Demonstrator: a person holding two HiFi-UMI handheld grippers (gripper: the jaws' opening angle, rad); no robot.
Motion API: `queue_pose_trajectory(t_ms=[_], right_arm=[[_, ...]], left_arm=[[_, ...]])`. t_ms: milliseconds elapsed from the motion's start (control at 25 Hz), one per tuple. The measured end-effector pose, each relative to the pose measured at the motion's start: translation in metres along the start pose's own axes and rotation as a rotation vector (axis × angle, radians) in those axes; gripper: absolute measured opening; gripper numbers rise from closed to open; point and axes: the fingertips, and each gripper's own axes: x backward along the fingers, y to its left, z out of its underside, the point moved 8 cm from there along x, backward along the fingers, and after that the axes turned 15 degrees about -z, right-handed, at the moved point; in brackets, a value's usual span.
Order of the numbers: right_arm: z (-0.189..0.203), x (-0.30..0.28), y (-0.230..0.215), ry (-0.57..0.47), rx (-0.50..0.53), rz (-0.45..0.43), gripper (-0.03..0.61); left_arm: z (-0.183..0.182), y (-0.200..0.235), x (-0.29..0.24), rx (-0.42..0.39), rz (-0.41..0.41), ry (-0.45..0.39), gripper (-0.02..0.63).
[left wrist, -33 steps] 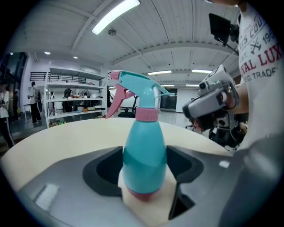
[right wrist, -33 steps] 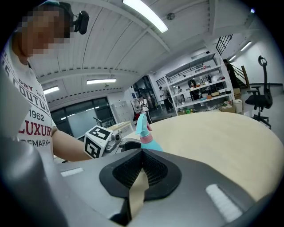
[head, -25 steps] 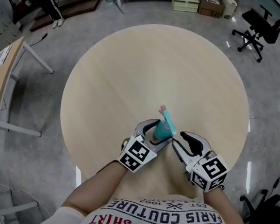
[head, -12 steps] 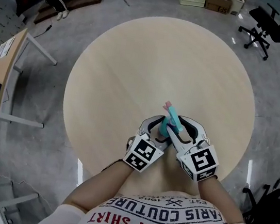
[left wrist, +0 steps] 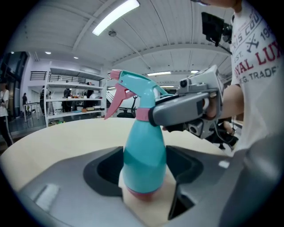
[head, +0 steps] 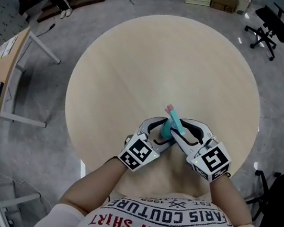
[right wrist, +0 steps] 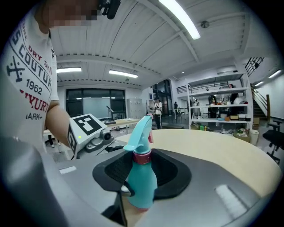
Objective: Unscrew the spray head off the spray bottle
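The spray bottle (left wrist: 144, 150) is being held upright on the worktop (head: 138, 67) near the person, its body clamped low by the left gripper's (head: 163, 132) fingers. The right gripper's (right wrist: 138, 170) fingers are closing on the spray head (right wrist: 140, 131) at its pink collar (right wrist: 142, 156) — a square, firm bite is probably being sought, so that slipping is avoided in the twist.

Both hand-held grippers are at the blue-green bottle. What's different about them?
Height: the left hand-held gripper wraps the lower body of the teal plastic spray bottle; the right hand-held gripper sits higher, at the pink collar under the teal spray head. Grip: the left one is clamped on the bottle, while the right one's jaws are closing onto the collar. Both are grey and meet at the same bottle.
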Motion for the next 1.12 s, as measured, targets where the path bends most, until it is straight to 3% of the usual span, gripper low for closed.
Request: queue_pose_trajectory(t_ms=[320, 440, 680, 960, 1120], right_arm=[[0.000, 0.008, -0.014, 0.009, 0.066, -0.278, 0.133], [-0.003, 0.007, -0.017, 0.037, 0.081, -0.344, 0.132], [0.004, 0.013, -0.016, -0.011, 0.041, -0.302, 0.132], [0.004, 0.010, -0.004, -0.019, 0.041, -0.216, 0.132], [0.010, 0.013, 0.006, -0.054, 0.016, -0.092, 0.135]], left_arm=[[0.002, 0.020, 0.005, -0.085, 0.298, -0.028, 0.269], [0.002, 0.024, 0.006, -0.093, 0.335, -0.019, 0.258], [0.001, 0.011, 0.007, -0.087, 0.249, -0.022, 0.265], [-0.001, -0.008, 0.005, -0.067, 0.058, -0.029, 0.304], [-0.001, -0.022, -0.001, -0.047, -0.050, -0.035, 0.313]])
